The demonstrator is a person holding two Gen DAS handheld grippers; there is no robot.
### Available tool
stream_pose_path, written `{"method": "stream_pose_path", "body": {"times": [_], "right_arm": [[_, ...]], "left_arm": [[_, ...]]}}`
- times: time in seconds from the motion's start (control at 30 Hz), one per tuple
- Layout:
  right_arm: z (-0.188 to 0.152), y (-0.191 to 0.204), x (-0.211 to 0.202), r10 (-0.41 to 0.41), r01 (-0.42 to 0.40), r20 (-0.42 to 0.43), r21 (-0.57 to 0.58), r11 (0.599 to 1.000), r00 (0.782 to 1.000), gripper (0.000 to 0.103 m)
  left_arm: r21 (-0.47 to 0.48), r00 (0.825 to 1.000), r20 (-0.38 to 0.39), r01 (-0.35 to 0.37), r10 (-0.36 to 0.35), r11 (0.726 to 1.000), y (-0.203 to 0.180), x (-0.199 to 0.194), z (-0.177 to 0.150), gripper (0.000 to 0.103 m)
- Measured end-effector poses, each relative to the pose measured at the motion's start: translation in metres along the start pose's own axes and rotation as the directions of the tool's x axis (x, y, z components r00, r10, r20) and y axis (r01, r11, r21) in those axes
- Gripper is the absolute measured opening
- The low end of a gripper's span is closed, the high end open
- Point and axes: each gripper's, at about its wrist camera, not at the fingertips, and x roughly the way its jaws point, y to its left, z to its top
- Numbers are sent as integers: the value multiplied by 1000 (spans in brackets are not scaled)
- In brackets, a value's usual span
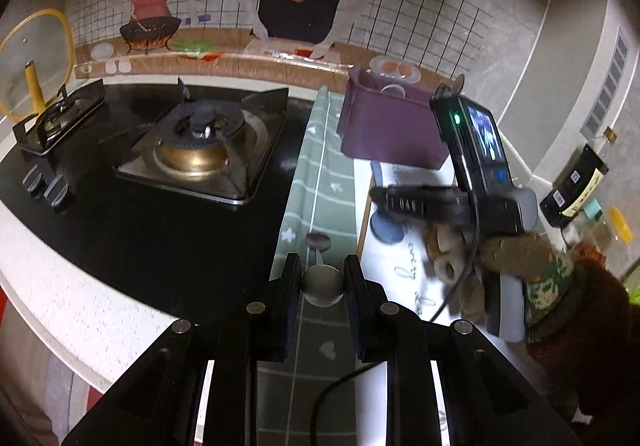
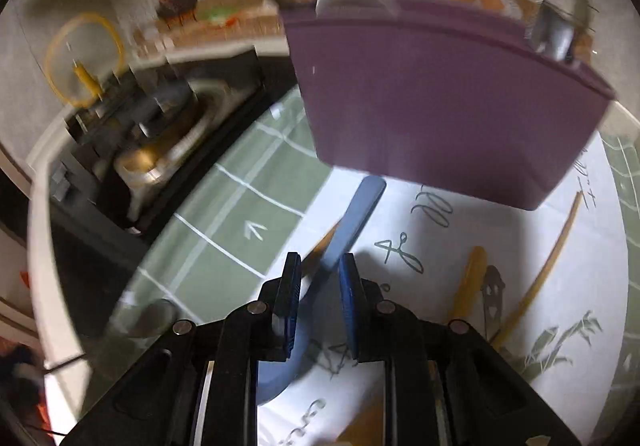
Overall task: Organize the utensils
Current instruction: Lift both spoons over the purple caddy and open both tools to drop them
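Left gripper (image 1: 322, 278) pinching metal spoon (image 1: 322, 285) bowl above green cloth (image 1: 320, 182), right gripper (image 2: 320, 286) half-spread astride blue spoon (image 2: 352, 222) handle, not clamped, both spoons in front of purple bin (image 2: 440, 106).

Brightness: dim indoor light in both views; the black stove top (image 1: 132, 230) is almost featureless.
Brightest area: the white mat (image 2: 460, 246) looks pale and slightly washed out.
Glare: small highlights on the metal burner ring (image 1: 192, 160) and a faint sheen on the glass lid (image 1: 34, 62).
Shadows: soft and dark under the purple box (image 2: 432, 102); none have hard edges.
Blur, left view: mostly sharp; the gloved hand (image 1: 516, 250) at the right is smeared.
Blur, right view: motion blur across the whole frame, strongest on the stove and the wall.
Distortion: strong fisheye; counter edges bow and the corners fall to black.
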Motion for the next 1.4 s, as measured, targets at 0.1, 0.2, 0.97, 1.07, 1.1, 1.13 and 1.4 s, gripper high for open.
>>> {"method": "stream_pose_path", "body": {"times": [0.1,0.2,0.97,1.07,1.1,1.13,1.4], "right_arm": [[-13,-1,-6,-11,9,-30,-72,997,999,18],[-34,-5,-18,-54,48,-34,-165,985,998,18],[-30,-45,-84,71,-62,138,-63,996,988,9],[-40,-60,-112,83,-78,185,-31,996,979,9],[-40,-61,-118,82,-79,197,-23,997,977,9],[-42,-64,-125,84,-83,214,-12,996,973,9],[-41,-75,-154,76,-90,298,35,995,952,9]], "left_arm": [[-8,1000,5,9,-9,1000,1,0,5,22],[-13,1000,5,13,-13,1000,2,-1,10,22],[16,999,38,5,-5,1000,-11,-13,32,22],[32,999,42,21,-22,999,-18,-15,40,22],[36,999,43,26,-27,999,-20,-15,43,22],[41,999,45,29,-31,999,-23,-16,46,22],[53,996,51,64,-67,997,-34,-19,62,22]]}}
